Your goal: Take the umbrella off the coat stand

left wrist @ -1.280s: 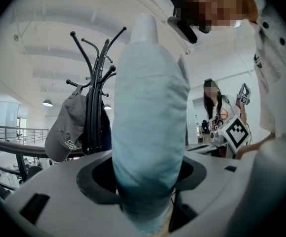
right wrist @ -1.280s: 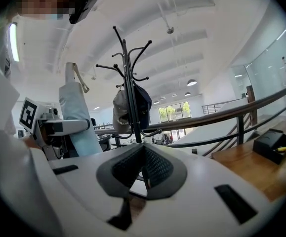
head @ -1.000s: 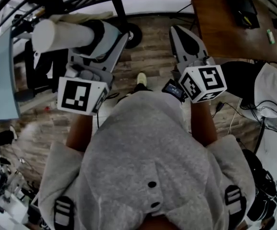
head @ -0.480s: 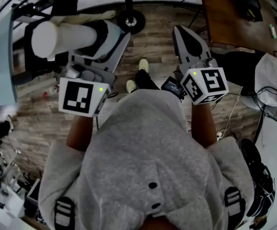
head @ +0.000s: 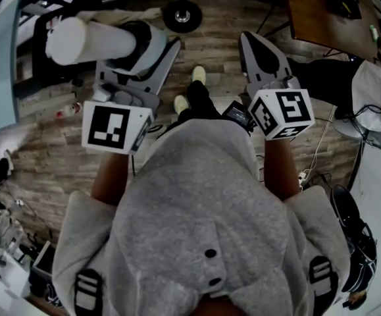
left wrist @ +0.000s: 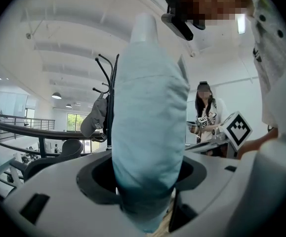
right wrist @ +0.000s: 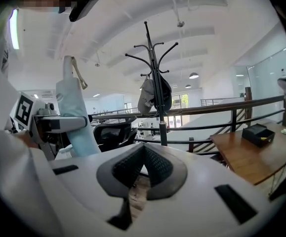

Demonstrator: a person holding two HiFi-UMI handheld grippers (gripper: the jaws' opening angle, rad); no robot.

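Left gripper: our left gripper (head: 143, 48) is clamped round the umbrella (left wrist: 147, 122), one jaw pressing on each side of the folded fabric.
Umbrella: pale blue and rolled up. In the left gripper view it stands nearly upright between the jaws, with its pale tip at the top. In the head view it shows as a pale roll sticking out to the left of the jaws.
Where it is: in our grip and off the coat stand (right wrist: 155, 68), with open space between the two.
Right gripper: our right gripper (head: 256, 48) has its jaws brought together with nothing between the ribbed pads. Only a sliver of floor shows under them.
Coat stand: a thin dark pole with curved hooks at the top, standing in front of a railing (right wrist: 222, 107). A grey cap (right wrist: 150, 95) hangs on it.
Head view: both grippers are out in front of our grey hooded top (head: 197, 222), marker cubes facing up, over a wood-plank floor (head: 52, 163).
Right side: a wooden table (right wrist: 246, 152) with a small black box (right wrist: 257, 132) on it.
Behind the umbrella: a dark office chair (right wrist: 113, 130) sits near the railing.
Background: in the left gripper view, another person (left wrist: 205, 115) stands to the right of the umbrella holding a marker cube.
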